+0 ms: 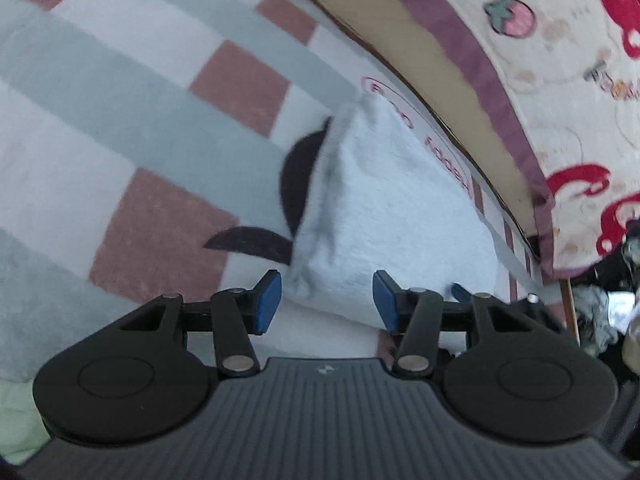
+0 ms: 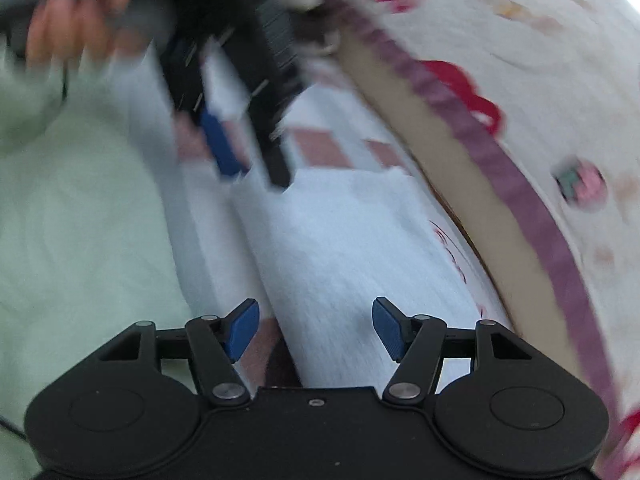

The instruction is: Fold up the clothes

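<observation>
The left gripper (image 1: 327,303) stood with its blue pads spread, and the near end of a folded pale-blue cloth (image 1: 384,216) lay between them; neither pad pressed on it, though the right-hand pad sat just beside the cloth's edge and contact there was hard to judge. The cloth rested on a checked blanket (image 1: 120,120) of grey, white and dusty-pink squares, close to the blanket's far edge, where red lettering ran along the border and was partly covered by the cloth. A black shape printed on the blanket showed beside the cloth, half hidden under it.

Beyond that edge ran a tan strip and a purple band (image 1: 480,64), then a cream quilt (image 1: 560,100) with red marks and a strawberry; what the tan strip belonged to could not be made out. At the right edge of the left view lay a dark clutter too dim to name.

The right gripper (image 2: 316,328) was also spread, its pads held above the same cloth (image 2: 340,248) without pinching it. That view was heavily blurred. In it the left gripper (image 2: 252,160) appeared at the cloth's far end, held by a hand (image 2: 76,24) smeared by motion and cut off at the top edge. A pale-green fabric (image 2: 72,220) filled the left side, its outline cut off.
</observation>
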Tool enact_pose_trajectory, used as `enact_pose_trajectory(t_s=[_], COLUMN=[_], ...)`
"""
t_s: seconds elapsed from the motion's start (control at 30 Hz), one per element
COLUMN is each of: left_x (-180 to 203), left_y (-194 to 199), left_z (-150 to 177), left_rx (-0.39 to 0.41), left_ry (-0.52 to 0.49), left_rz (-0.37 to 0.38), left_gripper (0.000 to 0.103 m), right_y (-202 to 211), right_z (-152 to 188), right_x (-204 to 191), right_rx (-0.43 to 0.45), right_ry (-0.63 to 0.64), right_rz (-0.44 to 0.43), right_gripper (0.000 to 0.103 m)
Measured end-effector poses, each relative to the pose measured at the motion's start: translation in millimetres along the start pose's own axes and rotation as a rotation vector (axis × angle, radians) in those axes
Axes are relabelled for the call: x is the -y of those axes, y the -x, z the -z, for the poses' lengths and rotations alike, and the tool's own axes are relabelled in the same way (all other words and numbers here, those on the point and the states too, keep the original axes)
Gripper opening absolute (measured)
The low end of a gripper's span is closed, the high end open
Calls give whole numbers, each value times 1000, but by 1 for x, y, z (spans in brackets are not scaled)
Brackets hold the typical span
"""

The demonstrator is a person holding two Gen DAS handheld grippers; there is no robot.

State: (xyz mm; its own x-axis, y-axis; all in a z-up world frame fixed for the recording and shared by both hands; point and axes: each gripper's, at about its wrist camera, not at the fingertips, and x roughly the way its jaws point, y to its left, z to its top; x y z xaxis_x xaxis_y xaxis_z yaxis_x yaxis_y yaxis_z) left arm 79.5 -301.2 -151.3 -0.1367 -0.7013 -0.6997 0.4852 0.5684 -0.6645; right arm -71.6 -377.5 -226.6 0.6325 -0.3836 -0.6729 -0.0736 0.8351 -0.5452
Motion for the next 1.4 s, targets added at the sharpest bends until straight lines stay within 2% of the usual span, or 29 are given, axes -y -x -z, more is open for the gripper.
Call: enact_pose_trajectory(t_s=[0.03,0.1,0.17,0.23,0.3,0.37,0.47,0.57,0.7,0.8,0.87,0.93,1.0,1.03,1.07,1.13,1.23,1.3,1.4], left_x=[-3,-9,-14,-16,-15,-7,9,15,11,8,4,1,7,13,21,41,64,71,72], left_y=[0,-2,-5,-8,-9,-5,-1,-5,-21,-40,-48,-52,-53,-54,-54,-52,-50,-48,-43], left_z=[0,0,2,4,4,2,-2,2,9,14,15,15,12,8,6,2,5,7,7], left_rx=[-2,-17,-32,-37,-21,28,100,89,79,109,132,159,188,194,197,200,220,231,231], left_ry=[15,66,125,172,189,159,89,105,199,314,373,411,361,304,234,73,-101,-156,-161], left_rz=[9,46,95,134,168,189,207,234,244,198,203,214,185,157,117,21,-75,-103,-99], left_gripper=[50,50,50,50,51,58,65,72,74,80,80,76,58,40,29,21,20,19,19], right_y=[-8,-16,-19,-16,-13,-14,-15,-17,-18,-13,-12,-10,-6,-4,-1,13,38,52,63], right_z=[-1,-6,-8,-9,-9,-7,-4,-1,1,4,6,8,10,12,16,29,65,105,169], right_x=[-4,1,11,28,46,58,64,65,64,63,62,61,64,67,71,78,89,92,81], right_rx=[3,14,16,20,24,26,28,32,41,51,59,62,61,57,56,53,14,-50,-104], right_ry=[43,34,-1,-118,-246,-333,-387,-438,-428,-435,-444,-456,-501,-538,-593,-747,-1066,-1377,-1831], right_rz=[21,12,-18,-38,-60,-84,-94,-97,-100,-106,-106,-105,-115,-129,-149,-184,-201,-218,-246], right_gripper=[69,68,55,37,35,34,34,34,34,34,34,34,34,36,37,41,58,59,59])
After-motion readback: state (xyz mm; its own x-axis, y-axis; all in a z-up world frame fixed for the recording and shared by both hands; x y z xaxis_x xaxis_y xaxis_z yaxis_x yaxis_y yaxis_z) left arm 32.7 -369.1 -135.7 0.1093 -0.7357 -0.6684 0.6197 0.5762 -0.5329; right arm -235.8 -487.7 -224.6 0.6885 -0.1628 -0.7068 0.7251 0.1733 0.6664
